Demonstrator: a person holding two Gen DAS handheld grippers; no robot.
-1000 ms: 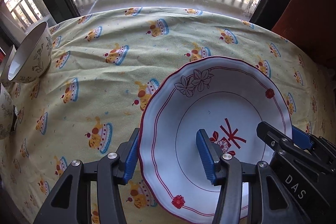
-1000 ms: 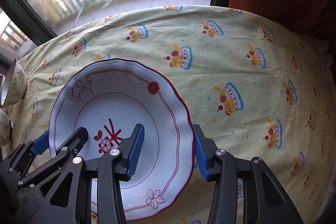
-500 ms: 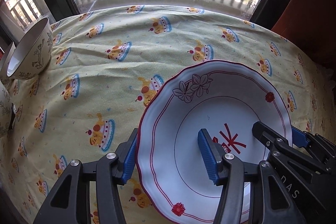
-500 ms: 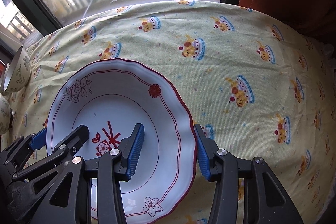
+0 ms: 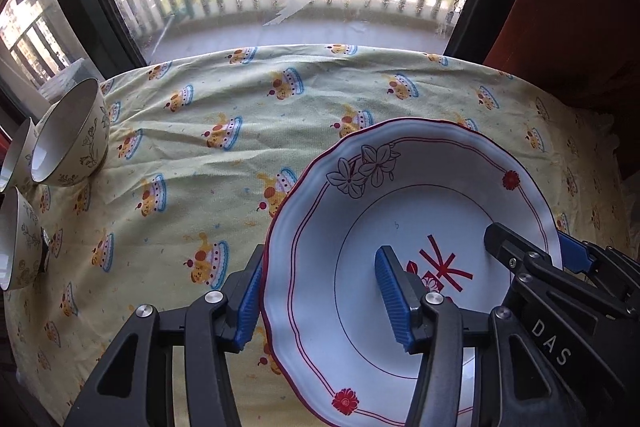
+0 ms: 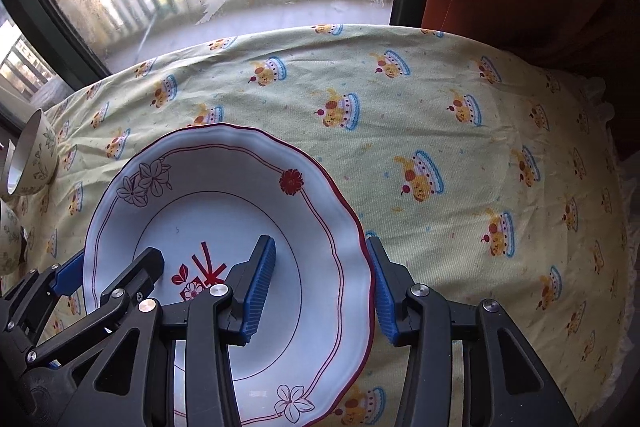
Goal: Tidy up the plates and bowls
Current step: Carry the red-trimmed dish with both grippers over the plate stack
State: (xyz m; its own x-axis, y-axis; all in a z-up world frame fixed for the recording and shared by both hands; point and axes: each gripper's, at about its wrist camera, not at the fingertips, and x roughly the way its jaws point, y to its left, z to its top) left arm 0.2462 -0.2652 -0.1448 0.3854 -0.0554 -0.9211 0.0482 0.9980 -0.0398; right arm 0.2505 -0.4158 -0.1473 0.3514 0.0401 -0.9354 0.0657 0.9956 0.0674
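Both units are pinching opposite rims of the plate [image 5: 400, 227], lower right of frame: left hand-held gripper [image 5: 320, 299], right hand-held gripper [image 6: 320, 287]. Risk: uneven lifting is tilting it, slipping from the pads onto the table [image 5: 240, 107].

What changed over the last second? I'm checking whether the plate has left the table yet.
The plate, clamped on opposite rims by the left gripper and right gripper, has risen off the tablecloth. Both grips stayed unchanged; the bowls have not moved.
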